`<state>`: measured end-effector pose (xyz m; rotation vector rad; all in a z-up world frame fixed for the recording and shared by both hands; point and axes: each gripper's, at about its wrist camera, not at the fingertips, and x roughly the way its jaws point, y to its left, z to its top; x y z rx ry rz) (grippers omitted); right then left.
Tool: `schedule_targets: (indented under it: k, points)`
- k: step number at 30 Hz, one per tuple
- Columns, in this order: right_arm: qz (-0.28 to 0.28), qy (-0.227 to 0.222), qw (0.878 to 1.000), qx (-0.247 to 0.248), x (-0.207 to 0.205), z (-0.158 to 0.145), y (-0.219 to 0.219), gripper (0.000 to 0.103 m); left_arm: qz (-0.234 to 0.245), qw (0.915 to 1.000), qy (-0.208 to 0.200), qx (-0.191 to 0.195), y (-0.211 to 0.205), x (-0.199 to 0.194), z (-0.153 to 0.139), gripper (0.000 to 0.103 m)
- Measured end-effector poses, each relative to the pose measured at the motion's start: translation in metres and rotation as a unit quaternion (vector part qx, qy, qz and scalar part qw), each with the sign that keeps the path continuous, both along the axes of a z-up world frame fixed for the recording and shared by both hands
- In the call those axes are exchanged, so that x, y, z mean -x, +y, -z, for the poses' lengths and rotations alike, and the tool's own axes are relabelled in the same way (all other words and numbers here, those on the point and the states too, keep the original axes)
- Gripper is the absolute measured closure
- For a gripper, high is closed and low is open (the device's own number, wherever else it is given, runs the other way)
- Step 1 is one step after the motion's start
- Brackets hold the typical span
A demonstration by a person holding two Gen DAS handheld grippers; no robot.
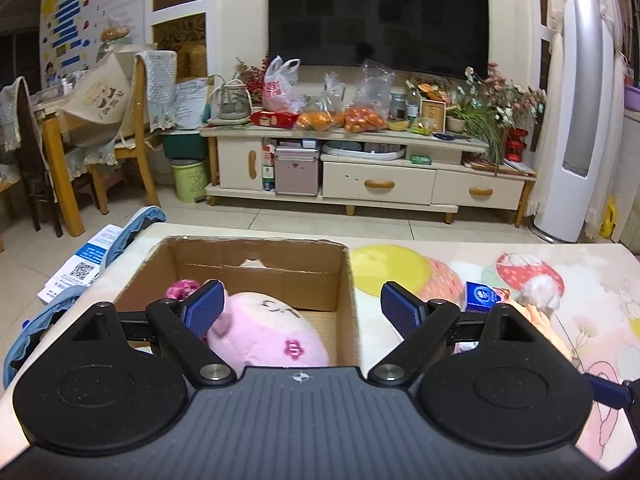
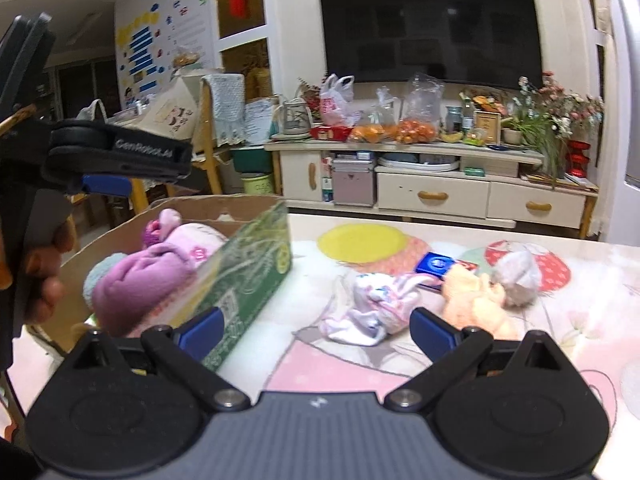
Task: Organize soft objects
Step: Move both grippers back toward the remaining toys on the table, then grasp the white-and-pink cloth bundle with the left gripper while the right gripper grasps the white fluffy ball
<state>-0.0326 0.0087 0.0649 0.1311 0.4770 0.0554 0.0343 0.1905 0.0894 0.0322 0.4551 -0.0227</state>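
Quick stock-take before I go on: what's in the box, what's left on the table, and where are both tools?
Cardboard box: one, brown with a green printed side, left part of table.
Pink plush: one, pink, inside box.
Purple soft toy: one, purple, inside box beside the pink plush.
White patterned cloth: one, white-pink, on table right of box.
Orange plush: one, orange, on table right of the cloth.
Grey fluffy item: one, grey, touching the orange plush.
Blue packet: one, blue, behind the cloth.
Table: one, cartoon-print cover.
Left tool: open, above box.
Right tool: open, over table, facing the cloth.
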Motion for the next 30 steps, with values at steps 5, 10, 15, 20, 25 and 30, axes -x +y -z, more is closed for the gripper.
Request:
schedule_targets:
  k: [5,10,15,20,25,30]
  points:
    - [0.022,-0.001,1.000,-0.010,0.001,0.006,-0.018,0.004,0.014,0.9998,0.003,-0.011,-0.013,0.000,0.007,0.000]
    - [0.043,0.000,0.999,-0.016,0.002,0.013,-0.036,0.004,0.028,0.9995,0.005,-0.014,-0.021,-0.001,0.010,0.000]
    - [0.059,0.004,0.998,-0.023,0.003,0.021,-0.052,0.004,0.040,0.9990,0.011,-0.019,-0.027,-0.004,0.014,0.000]
    - [0.073,0.004,0.997,-0.026,0.002,0.027,-0.068,0.004,0.054,0.9981,0.018,-0.025,-0.029,-0.007,0.019,0.000]
    - [0.088,0.005,0.995,-0.038,-0.002,0.035,-0.086,0.004,0.069,0.9967,0.028,-0.032,-0.036,-0.012,0.025,0.000]
    - [0.091,0.006,0.994,-0.057,-0.009,0.044,-0.103,0.004,0.084,0.9947,0.040,-0.044,-0.044,-0.018,0.033,0.000]
